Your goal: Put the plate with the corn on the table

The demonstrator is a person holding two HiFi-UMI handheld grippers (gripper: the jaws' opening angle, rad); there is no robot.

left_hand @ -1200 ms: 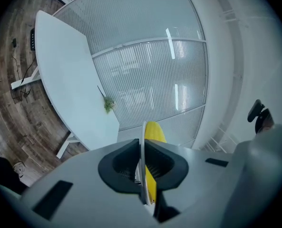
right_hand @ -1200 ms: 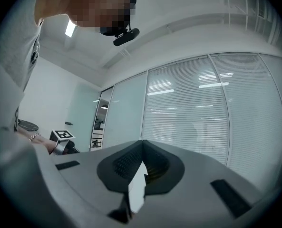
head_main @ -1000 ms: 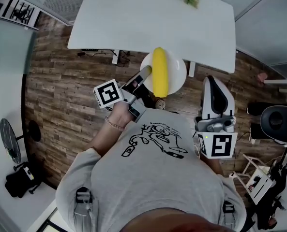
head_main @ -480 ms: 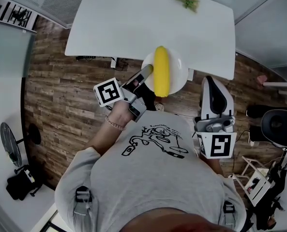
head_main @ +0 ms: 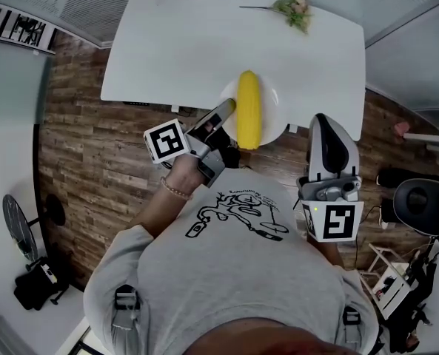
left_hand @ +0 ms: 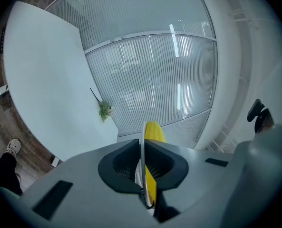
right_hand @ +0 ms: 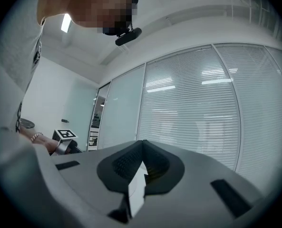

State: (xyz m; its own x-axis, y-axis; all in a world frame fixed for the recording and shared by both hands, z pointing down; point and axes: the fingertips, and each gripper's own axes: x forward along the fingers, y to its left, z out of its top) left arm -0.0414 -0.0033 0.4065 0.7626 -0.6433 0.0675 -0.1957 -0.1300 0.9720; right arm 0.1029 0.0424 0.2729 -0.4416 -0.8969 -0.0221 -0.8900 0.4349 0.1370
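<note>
A white plate (head_main: 273,108) carries a yellow corn cob (head_main: 249,109) lying along it. My left gripper (head_main: 226,111) is shut on the plate's left rim and holds it level over the near edge of the white table (head_main: 197,43). In the left gripper view the plate's rim (left_hand: 141,146) runs edge-on between the jaws, with the corn (left_hand: 153,132) just to its right and the table (left_hand: 41,84) to the left. My right gripper (head_main: 326,122) hangs beside my body, pointing away from me, shut with nothing in it (right_hand: 140,167).
A sprig of flowers (head_main: 295,6) lies at the table's far right corner. Wooden floor (head_main: 93,146) surrounds the table. A black stool (head_main: 424,198) stands at the right, a fan (head_main: 13,213) and a black bag (head_main: 30,287) at the left.
The left gripper has carried the plate with the corn forward, from in front of the table to over its near edge. The right gripper has stayed where it was.
</note>
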